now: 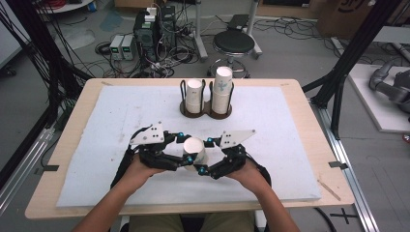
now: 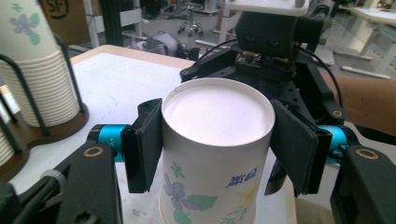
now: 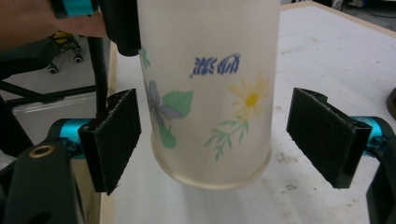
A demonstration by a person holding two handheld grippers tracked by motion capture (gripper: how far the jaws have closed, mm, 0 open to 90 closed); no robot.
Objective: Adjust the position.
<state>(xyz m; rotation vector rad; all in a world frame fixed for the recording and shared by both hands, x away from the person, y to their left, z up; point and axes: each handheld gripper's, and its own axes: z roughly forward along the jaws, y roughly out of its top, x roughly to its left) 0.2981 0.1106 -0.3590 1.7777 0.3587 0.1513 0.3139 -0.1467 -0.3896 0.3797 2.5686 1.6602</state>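
Observation:
A flower-printed paper cup (image 1: pixel 194 147) stands upright over the near middle of the white mat (image 1: pixel 111 121). My left gripper (image 1: pixel 185 148) is shut on it, and in the left gripper view its pads (image 2: pixel 144 144) press the cup (image 2: pixel 215 121) just below the rim. My right gripper (image 1: pixel 203 155) comes in from the other side. Its jaws stand open around the lower part of the cup (image 3: pixel 210 74), with a gap at each pad (image 3: pixel 114 140). The cup's base seems to hover slightly above the mat.
A dark two-slot holder (image 1: pixel 206 113) with two stacks of paper cups (image 1: pixel 222 89) stands at the mat's far middle, also at the left gripper view's left edge (image 2: pixel 37 79). Beyond the wooden table (image 1: pixel 72 145) are a stool (image 1: pixel 234 42), computer boxes (image 1: pixel 150 29) and cables.

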